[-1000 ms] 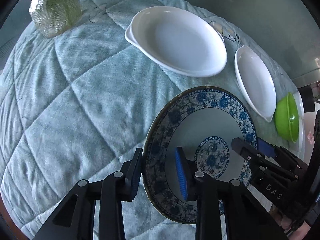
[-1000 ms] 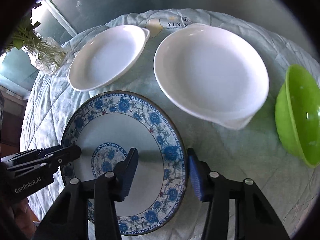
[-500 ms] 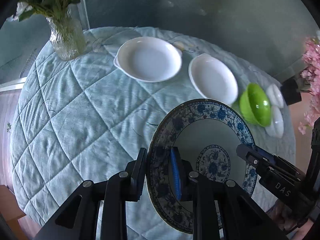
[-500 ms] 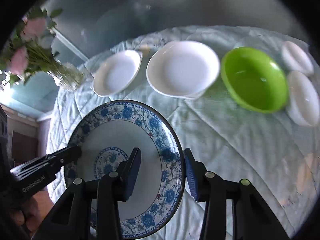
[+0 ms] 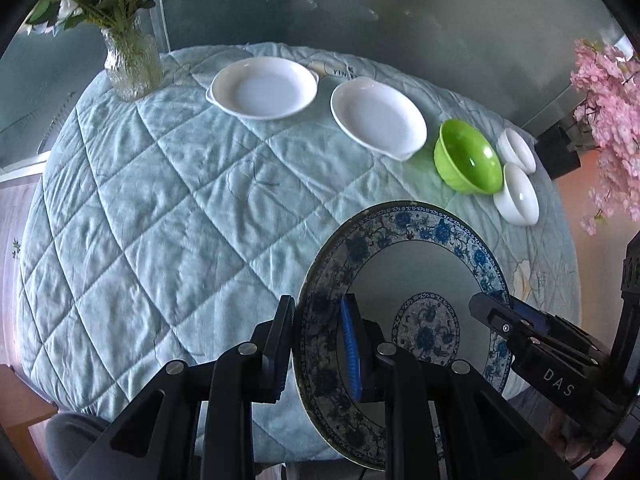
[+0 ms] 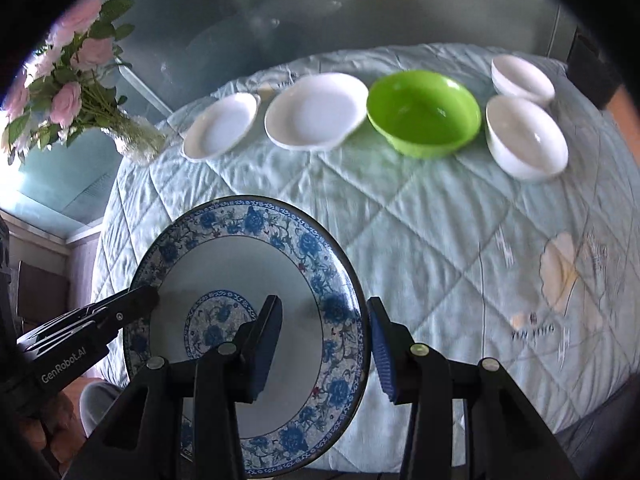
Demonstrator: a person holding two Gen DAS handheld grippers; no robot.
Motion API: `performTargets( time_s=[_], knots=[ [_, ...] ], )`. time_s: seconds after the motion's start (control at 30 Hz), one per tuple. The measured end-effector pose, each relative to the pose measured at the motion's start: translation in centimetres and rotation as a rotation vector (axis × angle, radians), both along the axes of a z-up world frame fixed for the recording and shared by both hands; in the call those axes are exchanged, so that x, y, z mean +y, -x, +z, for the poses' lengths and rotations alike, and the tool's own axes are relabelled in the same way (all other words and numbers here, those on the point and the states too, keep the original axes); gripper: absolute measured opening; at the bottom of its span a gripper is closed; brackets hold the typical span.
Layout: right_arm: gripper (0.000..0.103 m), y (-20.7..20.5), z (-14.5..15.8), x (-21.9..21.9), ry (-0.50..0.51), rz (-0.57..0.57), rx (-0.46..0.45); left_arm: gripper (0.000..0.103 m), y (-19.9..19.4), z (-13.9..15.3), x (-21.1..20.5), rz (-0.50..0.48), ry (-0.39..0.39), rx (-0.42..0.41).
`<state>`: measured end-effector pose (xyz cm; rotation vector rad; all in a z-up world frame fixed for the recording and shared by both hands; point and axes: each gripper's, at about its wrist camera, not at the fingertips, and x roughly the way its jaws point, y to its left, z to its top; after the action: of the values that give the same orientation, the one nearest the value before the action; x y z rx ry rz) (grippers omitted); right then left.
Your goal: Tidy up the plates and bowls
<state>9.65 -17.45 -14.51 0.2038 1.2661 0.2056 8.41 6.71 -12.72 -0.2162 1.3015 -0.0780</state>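
Over the table's [image 5: 160, 200] near edge, from the left wrist: plate [image 5: 420, 264] raised off the quilted cloth, tipped up on its left side. Left gripper [image 5: 318, 320] pinching the plate's left rim, one pad under the rim, the blue pad on the patterned band. Right gripper [image 5: 496, 314] reaching in from the right, clamped on the opposite rim. Along the far edge, left to right: vase [image 5: 132, 68] with flowers at the far left corner, two white dishes [image 5: 262, 88] [image 5: 378, 118] side by side, just apart. Toward the right edge: green bowl [image 5: 468, 156], then two white bowls [image 5: 516, 148] [image 5: 518, 196] just beside it, one behind the other.

Over the same near edge, from the right wrist: plate [image 6: 240, 264] held clear of the cloth, face up and slanted. Right gripper [image 6: 324, 324] closed across the plate's right rim, left pad on the inner face, blue pad against the outer edge. Left gripper [image 6: 136, 304] gripping the left rim. Across the far edge of the table [image 6: 440, 240]: vase [image 6: 138, 142] at the left, both dishes [image 6: 222, 126] [image 6: 316, 110], green bowl [image 6: 424, 112] touching the second dish's rim or nearly so, cannot tell which, and both white bowls [image 6: 522, 76] [image 6: 526, 138] toward the right edge. All five well apart from the plate.
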Motion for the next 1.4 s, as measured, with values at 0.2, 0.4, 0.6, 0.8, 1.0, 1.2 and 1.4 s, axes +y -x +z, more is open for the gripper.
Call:
performTargets(
  time_s=[0.2,0.4,0.6,0.8,1.0,1.2,1.4],
  knots=[
    [0.043,1.1,-1.5,-0.3,-0.014,0.007,0.022,0.019,1.5,-2.8,0.5,0.027,0.011,0.049],
    [0.043,1.1,-3.6,-0.1,-0.013,0.004,0.043,0.019,2.0,-5.5,1.1,0.047,0.019,0.09],
    [0.043,1.6,-5.8,0.7,-0.005,0.019,0.059,0.019,2.4,-7.8,2.0,0.065,0.022,0.115],
    [0.043,2.2,-8.2,0.9,-0.004,0.018,0.063,0.019,2.7,-10.1,2.1,0.067,0.017,0.126],
    [0.043,2.3,-9.6,0.7,0.006,0.026,0.039,0.02,2.2,-11.1,1.9,0.07,0.036,0.109],
    [0.043,2.4,-9.7,1.1,0.038,0.052,0.024,0.021,2.0,-11.3,1.9,0.064,0.036,0.116],
    [0.044,2.0,-9.6,1.1,0.026,0.058,0.046,0.021,2.2,-10.4,2.0,0.039,0.005,0.109]
  ],
)
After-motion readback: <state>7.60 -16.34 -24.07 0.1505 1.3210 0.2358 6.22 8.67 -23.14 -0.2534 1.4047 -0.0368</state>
